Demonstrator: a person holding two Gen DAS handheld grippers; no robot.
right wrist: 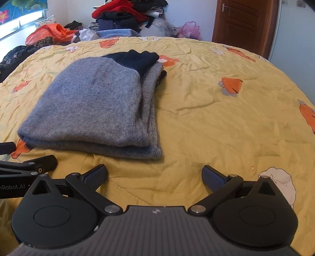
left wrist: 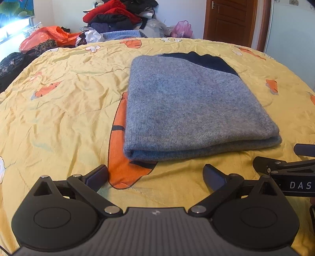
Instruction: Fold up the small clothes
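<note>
Reading "DAS" on right gripper (left wrist: 295,157), "nRobot.AI" on left gripper (right wrist: 27,155)

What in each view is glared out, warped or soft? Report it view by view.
Left wrist view: the window at upper left is blown out white; the fisheye bows the yellow quilt into a dome; the grey sweater stays sharp. Right wrist view: the window glare is milder, the door leans from the same warp, and the clothes pile behind looks slightly soft.

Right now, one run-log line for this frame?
left tool: open, empty | right tool: open, empty | grey sweater: folded flat on yellow quilt | contact: none
</note>
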